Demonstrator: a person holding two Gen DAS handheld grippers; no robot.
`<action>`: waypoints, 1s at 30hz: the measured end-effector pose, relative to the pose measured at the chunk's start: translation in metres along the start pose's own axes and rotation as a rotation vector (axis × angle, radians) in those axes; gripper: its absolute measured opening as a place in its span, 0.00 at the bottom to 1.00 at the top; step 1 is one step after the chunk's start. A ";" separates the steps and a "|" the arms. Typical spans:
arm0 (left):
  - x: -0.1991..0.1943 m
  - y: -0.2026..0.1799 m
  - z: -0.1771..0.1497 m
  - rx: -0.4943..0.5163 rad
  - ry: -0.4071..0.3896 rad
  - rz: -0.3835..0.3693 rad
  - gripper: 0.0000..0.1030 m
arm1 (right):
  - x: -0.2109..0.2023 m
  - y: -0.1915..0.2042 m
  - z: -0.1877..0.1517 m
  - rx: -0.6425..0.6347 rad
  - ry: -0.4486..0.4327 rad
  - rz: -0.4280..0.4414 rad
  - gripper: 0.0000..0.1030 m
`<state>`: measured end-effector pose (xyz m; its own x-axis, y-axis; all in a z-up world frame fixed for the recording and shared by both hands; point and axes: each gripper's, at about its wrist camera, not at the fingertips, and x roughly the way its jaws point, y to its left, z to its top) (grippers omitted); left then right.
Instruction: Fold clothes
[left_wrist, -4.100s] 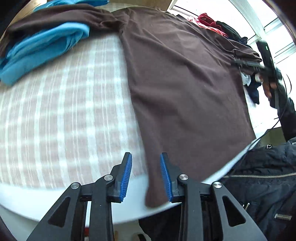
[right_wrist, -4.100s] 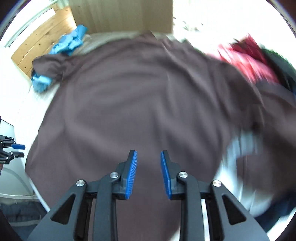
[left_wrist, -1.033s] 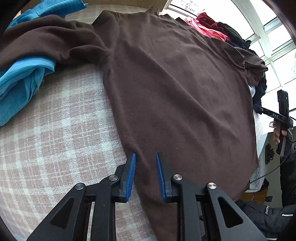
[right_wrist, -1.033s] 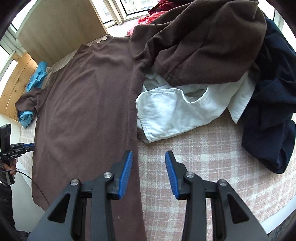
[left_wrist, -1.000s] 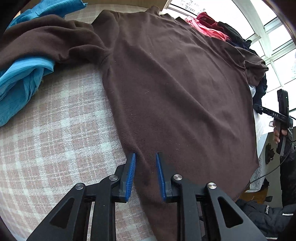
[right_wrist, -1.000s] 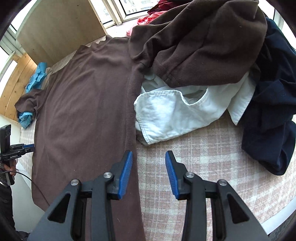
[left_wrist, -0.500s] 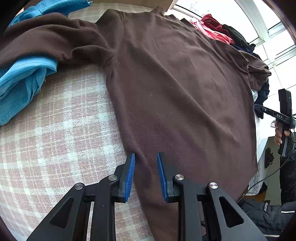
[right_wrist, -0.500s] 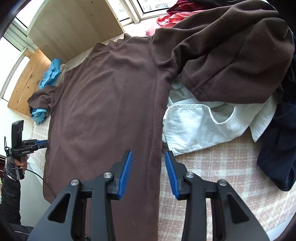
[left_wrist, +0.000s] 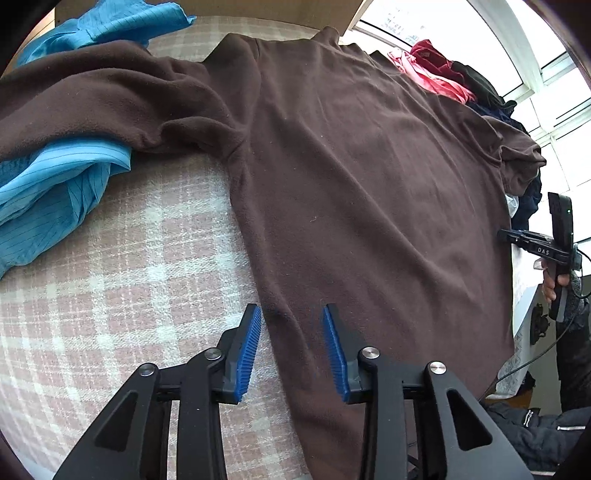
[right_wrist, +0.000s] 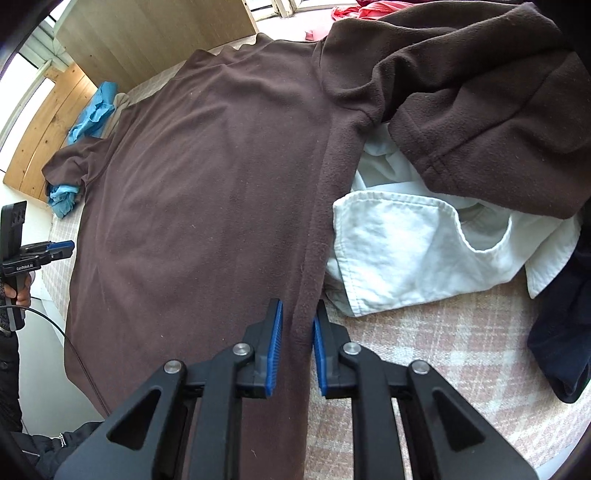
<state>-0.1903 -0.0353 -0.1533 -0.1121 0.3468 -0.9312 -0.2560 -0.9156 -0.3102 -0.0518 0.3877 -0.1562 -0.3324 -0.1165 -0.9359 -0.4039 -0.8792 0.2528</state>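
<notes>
A brown fleece shirt (left_wrist: 369, 184) lies spread flat on the checked bedspread (left_wrist: 110, 295). My left gripper (left_wrist: 291, 308) is open and straddles the shirt's left side edge near the hem. At the opposite side edge, the jaws of my right gripper (right_wrist: 298, 302) are drawn close, pinching the brown shirt (right_wrist: 207, 192) between the blue pads. One sleeve (left_wrist: 92, 96) lies bunched over a blue garment (left_wrist: 55, 192). The other sleeve (right_wrist: 480, 92) is heaped on a white shirt (right_wrist: 406, 251). Each gripper shows in the other's view, the right gripper (left_wrist: 504, 234) and the left gripper (right_wrist: 70, 244), held by hands.
A navy garment (right_wrist: 561, 314) lies at the right of the bed. Red and pink clothes (left_wrist: 432, 70) are piled by the window. A wooden headboard (right_wrist: 147, 37) stands at the far end. The person's dark jacket (left_wrist: 535, 435) is at the bed's near edge.
The right gripper has slid left onto the shirt's side edge and its jaws have narrowed around it. The left gripper's jaws have widened over the other edge.
</notes>
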 end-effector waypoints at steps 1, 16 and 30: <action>0.003 -0.002 0.001 0.011 0.010 0.012 0.33 | 0.000 0.000 0.000 -0.001 0.002 -0.001 0.17; 0.023 -0.013 -0.004 0.074 0.055 0.067 0.04 | 0.011 0.004 0.000 -0.033 0.007 -0.009 0.05; -0.001 0.000 -0.046 0.002 -0.019 0.039 0.24 | -0.010 -0.008 -0.013 0.044 0.016 -0.069 0.22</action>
<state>-0.1464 -0.0456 -0.1608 -0.1407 0.3144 -0.9388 -0.2530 -0.9282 -0.2729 -0.0336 0.3901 -0.1524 -0.2892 -0.0638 -0.9551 -0.4623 -0.8644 0.1977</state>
